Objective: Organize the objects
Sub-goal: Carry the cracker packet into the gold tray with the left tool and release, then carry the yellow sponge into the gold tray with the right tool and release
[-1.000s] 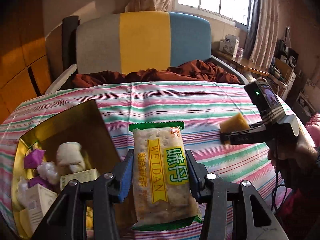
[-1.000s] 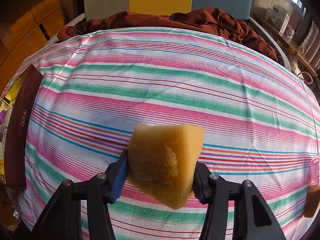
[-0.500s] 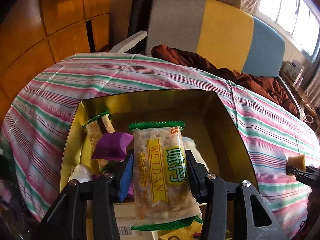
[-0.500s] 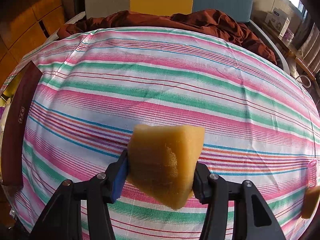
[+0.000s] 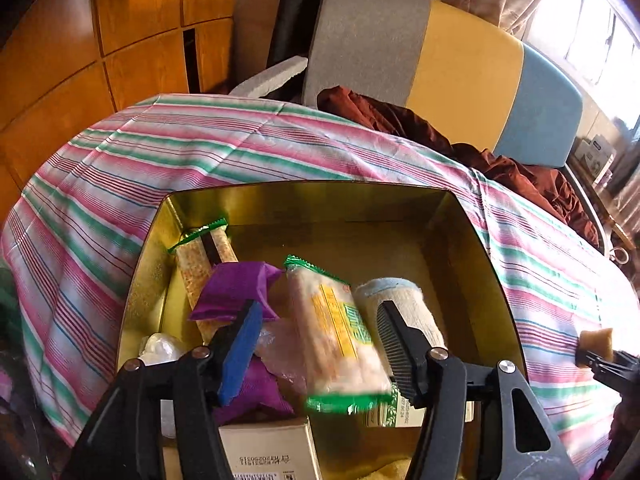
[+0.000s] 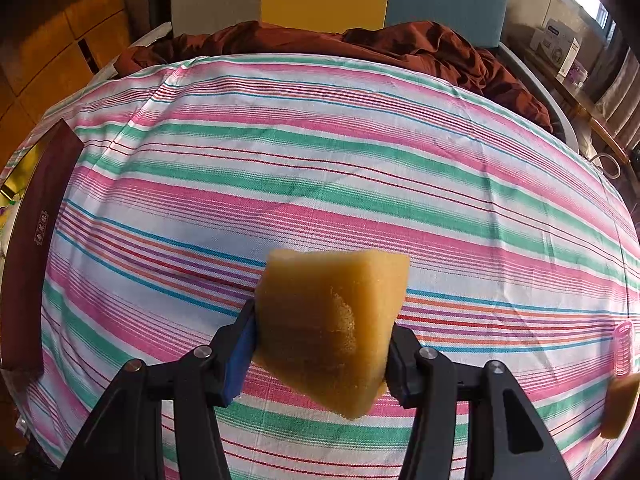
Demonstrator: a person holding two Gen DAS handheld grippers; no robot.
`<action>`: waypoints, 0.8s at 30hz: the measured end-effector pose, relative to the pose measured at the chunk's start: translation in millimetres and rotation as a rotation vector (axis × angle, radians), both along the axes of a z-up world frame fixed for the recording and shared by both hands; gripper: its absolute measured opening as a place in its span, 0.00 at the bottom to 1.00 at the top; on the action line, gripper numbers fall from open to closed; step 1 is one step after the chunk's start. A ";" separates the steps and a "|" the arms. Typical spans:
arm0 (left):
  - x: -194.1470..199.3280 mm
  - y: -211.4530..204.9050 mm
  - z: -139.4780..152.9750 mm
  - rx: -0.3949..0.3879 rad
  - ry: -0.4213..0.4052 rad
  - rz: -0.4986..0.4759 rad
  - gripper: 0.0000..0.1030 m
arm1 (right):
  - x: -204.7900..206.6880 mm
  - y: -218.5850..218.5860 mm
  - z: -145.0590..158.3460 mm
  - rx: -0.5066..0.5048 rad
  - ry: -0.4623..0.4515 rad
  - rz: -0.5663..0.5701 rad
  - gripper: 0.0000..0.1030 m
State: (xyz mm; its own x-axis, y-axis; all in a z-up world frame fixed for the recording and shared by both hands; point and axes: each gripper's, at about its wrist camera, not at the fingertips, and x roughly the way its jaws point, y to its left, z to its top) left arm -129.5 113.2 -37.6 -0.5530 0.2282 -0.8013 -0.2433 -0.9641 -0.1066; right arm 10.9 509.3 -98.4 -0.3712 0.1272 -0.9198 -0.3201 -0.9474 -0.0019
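My left gripper [image 5: 318, 308] hangs over the open gold tin [image 5: 304, 200]. Its jaws are opening, and the pads stand clear of the cracker packet [image 5: 336, 336] between them. The packet is blurred, tilted and dropping onto the tin's contents. My right gripper [image 6: 320, 340] is shut on a yellow sponge block [image 6: 332, 320] above the striped tablecloth [image 6: 320, 168]. In the left wrist view that sponge [image 5: 596, 342] shows small at the far right, beyond the tin.
The tin holds a purple pouch [image 5: 236, 288], a rolled towel [image 5: 404, 300], another cracker packet [image 5: 200, 248] and a white box [image 5: 272, 448]. Its dark red outer wall [image 6: 32, 240] is at the right view's left edge. A second sponge piece [image 6: 618, 404] and a pink item [image 6: 624, 344] lie at the right edge.
My left gripper swung left from over the tablecloth to over the tin. Its jaws have since parted, and the cracker packet has tipped and slipped down. The right gripper and sponge stayed still.
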 end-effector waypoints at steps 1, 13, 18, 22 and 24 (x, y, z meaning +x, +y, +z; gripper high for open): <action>3.1 -0.8 2.7 0.002 0.012 0.001 0.59 | 0.0 -0.3 0.0 0.000 0.000 -0.001 0.54; 59.7 -19.1 37.8 0.004 0.173 -0.031 0.64 | 4.5 -19.0 5.5 0.019 -0.032 0.000 0.53; 75.8 -29.6 42.0 0.005 0.197 -0.041 0.67 | 6.3 -48.5 8.0 -0.007 -0.038 0.040 0.53; 84.0 -38.5 40.0 0.012 0.197 -0.041 0.69 | 6.1 -75.5 10.1 -0.045 -0.029 0.077 0.53; 87.3 -43.8 38.7 0.012 0.195 -0.039 0.72 | 5.5 -88.6 14.6 -0.079 -0.011 0.091 0.53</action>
State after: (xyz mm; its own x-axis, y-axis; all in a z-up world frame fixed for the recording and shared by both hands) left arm -42.2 69.4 1.1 -0.6881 0.2619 -0.6767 -0.2980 -0.9523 -0.0655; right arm 16.5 420.8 -83.8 -0.3682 0.0207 -0.9295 -0.2330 -0.9699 0.0706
